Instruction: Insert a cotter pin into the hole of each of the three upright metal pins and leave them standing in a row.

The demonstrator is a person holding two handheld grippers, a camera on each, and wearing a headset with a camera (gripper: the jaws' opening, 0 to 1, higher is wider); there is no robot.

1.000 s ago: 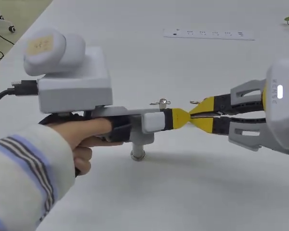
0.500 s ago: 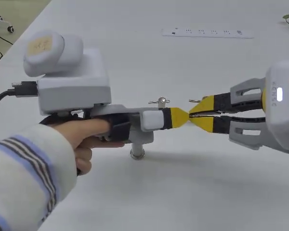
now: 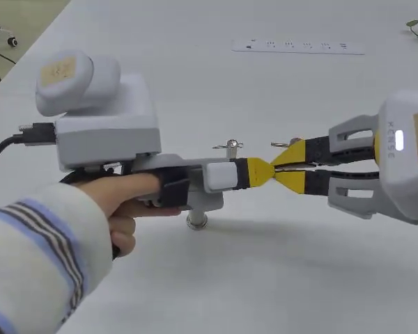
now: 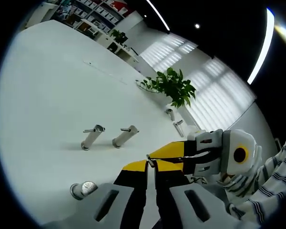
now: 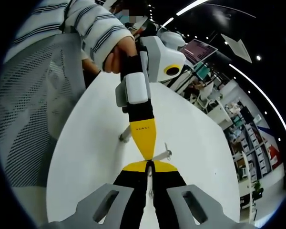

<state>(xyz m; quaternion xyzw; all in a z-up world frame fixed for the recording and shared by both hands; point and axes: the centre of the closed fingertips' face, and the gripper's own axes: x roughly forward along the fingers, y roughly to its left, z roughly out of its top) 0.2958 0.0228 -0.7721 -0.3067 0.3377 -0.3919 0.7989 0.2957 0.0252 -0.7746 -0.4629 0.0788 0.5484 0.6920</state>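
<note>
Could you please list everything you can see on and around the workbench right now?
metal pins: three, silver, standing on the table; two side by side, one beside the left gripper.
cotter pins: two, silver, through the two side-by-side pins; a third seems pinched in the right gripper.
power strip: one, white, far side of the table.
table: one, white.
plant: one, green, beyond the table.
mesh chair: one, grey, beside the table.
hand: one, striped sleeve, holding the left gripper.
left gripper: white, yellow tips, shut.
right gripper: white, yellow tips, shut, tip to tip with the left.
</note>
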